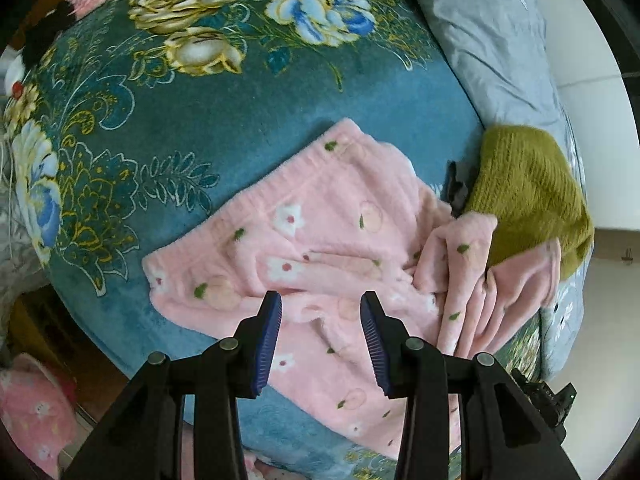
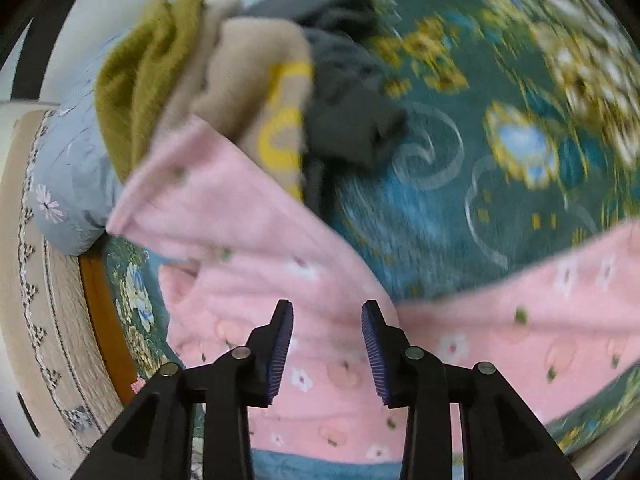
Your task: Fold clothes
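Pink fleece pants (image 1: 320,236) with a flower and peach print lie on the teal floral blanket (image 1: 200,120). The waistband is at the upper left and the bunched legs trail right. My left gripper (image 1: 321,300) is open and empty just above the pants' middle. In the blurred right wrist view the same pink pants (image 2: 248,240) spread under my right gripper (image 2: 327,308), which is open and empty above the fabric.
An olive knit garment (image 1: 528,188) lies at the pants' right end. The right wrist view shows it (image 2: 132,80) piled with a beige and yellow garment (image 2: 260,80) and a dark grey one (image 2: 352,120). A grey-blue pillow (image 1: 492,32) lies at the back right.
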{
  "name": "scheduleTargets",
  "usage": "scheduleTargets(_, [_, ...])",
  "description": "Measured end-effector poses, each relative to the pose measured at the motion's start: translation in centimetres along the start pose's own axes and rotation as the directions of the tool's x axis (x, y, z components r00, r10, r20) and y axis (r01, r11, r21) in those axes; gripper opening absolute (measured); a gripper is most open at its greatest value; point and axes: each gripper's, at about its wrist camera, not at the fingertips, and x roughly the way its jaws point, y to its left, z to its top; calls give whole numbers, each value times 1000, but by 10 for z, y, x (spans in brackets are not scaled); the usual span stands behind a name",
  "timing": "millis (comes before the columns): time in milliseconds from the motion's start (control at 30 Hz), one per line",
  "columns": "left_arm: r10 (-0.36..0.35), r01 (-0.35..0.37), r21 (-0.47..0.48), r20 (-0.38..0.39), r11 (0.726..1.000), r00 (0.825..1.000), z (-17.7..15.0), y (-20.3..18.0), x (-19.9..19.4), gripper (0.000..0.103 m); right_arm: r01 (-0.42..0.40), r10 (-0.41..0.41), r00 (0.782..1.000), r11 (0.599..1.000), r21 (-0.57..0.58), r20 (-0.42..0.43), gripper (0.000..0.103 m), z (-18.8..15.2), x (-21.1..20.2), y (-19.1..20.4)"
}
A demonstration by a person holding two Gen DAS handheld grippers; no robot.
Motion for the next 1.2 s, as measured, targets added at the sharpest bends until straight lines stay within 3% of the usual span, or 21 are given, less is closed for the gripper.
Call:
scheduleTargets(167, [22, -22, -36, 16, 999, 1000, 10, -7, -3, 42, -13, 18, 999, 990, -141, 34, 58, 44, 1, 35])
scheduleTargets(267, [47, -46, -40, 25, 998, 999, 16, -15, -4, 42, -6, 13, 999, 970, -241, 29, 59, 63, 13, 56])
scheduleTargets(667, [166, -166, 6, -6, 986, 986, 22, -36, 8, 42, -20, 3, 999, 917, -398, -43, 59, 92, 66, 77])
scheduleTargets(700, [169, -169, 12, -8, 985, 986, 22, -39, 9, 42, -26, 19, 1000, 925, -378, -24, 57, 91, 56, 69])
scheduleTargets(733, [170, -170, 20, -9, 985, 985, 23, -43, 10, 42, -33, 34, 999, 933, -359, -5, 49, 91, 46, 61])
scheduleTargets(767, [171, -170, 28, -10, 985, 985, 23, -47, 11, 42, -40, 48, 999, 940, -339, 15, 31, 90, 37, 52])
scheduleTargets(867, [166, -165, 57, -11, 985, 986, 22, -61, 14, 42, -65, 89, 993, 958, -280, 75, 13, 89, 7, 28])
scheduleTargets(1033, [155, -152, 102, -21, 983, 988, 16, -83, 19, 42, -115, 148, 972, 976, -184, 180, 11, 87, -41, -14])
scheduleTargets(1200, [148, -144, 128, -25, 981, 989, 7, -93, 21, 42, -174, 193, 938, 981, -91, 288, 10, 84, -90, -55])
